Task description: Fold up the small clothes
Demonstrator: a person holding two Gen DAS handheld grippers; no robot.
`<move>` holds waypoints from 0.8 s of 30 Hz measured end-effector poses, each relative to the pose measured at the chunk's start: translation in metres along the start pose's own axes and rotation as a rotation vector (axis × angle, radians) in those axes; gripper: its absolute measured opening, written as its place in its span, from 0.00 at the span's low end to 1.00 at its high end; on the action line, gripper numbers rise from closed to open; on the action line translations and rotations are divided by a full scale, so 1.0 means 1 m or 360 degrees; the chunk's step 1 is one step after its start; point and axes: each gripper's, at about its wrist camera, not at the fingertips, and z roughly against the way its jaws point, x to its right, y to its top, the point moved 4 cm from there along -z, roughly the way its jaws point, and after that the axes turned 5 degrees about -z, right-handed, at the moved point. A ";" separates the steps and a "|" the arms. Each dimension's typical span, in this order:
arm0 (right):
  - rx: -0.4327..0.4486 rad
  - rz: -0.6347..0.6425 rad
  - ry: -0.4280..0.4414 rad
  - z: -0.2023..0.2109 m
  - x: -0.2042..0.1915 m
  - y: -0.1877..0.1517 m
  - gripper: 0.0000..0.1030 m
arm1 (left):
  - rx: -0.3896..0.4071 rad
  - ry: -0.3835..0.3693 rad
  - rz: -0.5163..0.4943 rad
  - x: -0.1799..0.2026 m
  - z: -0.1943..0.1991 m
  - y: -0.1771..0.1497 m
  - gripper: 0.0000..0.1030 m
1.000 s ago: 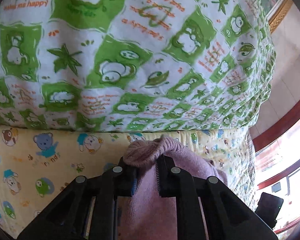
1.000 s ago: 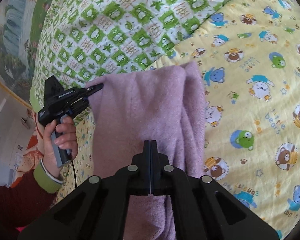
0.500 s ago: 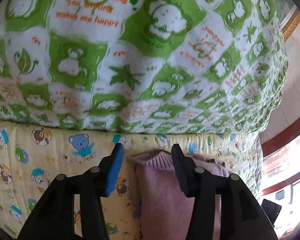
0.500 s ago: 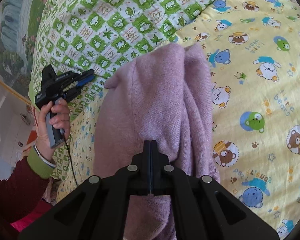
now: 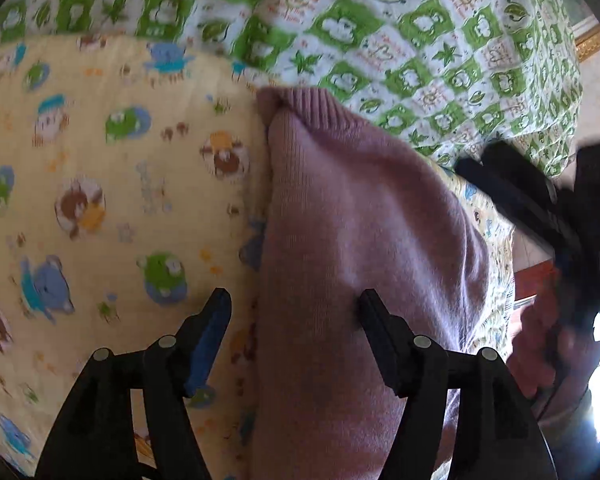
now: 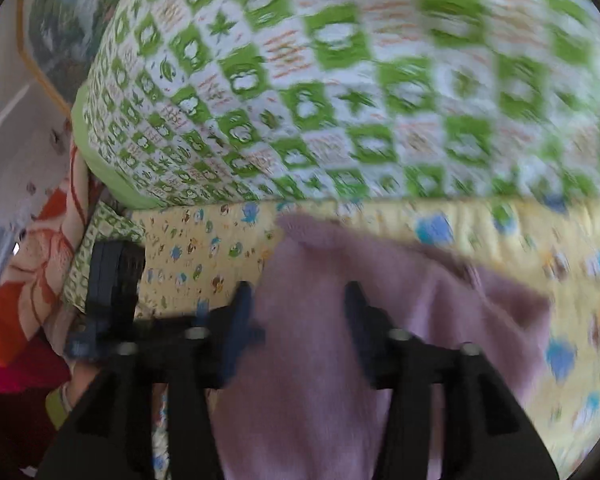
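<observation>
A small pink knitted garment (image 5: pixel 363 248) lies folded lengthwise on a yellow bear-print sheet (image 5: pixel 100 200); its ribbed end points at the quilt. My left gripper (image 5: pixel 296 308) is open, its jaws wide apart over the garment's left edge, holding nothing. In the right wrist view, which is blurred by motion, the same garment (image 6: pixel 339 320) lies below my right gripper (image 6: pixel 298 300), which is also open and empty. The right gripper shows as a dark blurred shape in the left wrist view (image 5: pixel 539 208); the left gripper shows in the right wrist view (image 6: pixel 108 280).
A thick green-and-white patterned quilt (image 5: pixel 379 20) is bunched just behind the garment. An orange-and-white blanket (image 6: pixel 40 272) lies at the far left of the right wrist view. The bed's edge (image 5: pixel 503 280) runs right of the garment.
Both grippers have let go of the garment and opened. The left one has pulled back and swung; the right one has dropped low toward the quilt.
</observation>
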 end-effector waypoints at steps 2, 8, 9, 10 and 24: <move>-0.0036 0.0062 -0.0019 -0.025 -0.010 0.019 0.53 | 0.0008 -0.0001 0.0029 0.002 -0.007 -0.005 0.68; -0.0274 0.0228 -0.0148 -0.100 -0.021 0.040 0.53 | 0.0055 -0.0045 0.0108 -0.023 -0.002 0.012 0.68; -0.0311 0.0238 -0.0154 -0.109 -0.020 0.040 0.52 | 0.0040 -0.0077 0.0125 -0.026 -0.007 0.016 0.68; -0.0334 0.0246 -0.0162 -0.117 -0.020 0.041 0.42 | 0.0037 -0.0091 0.0133 -0.029 -0.009 0.018 0.65; -0.0020 -0.0290 -0.0030 -0.060 0.050 0.050 0.04 | 0.0215 -0.0158 -0.0113 0.009 0.029 0.001 0.08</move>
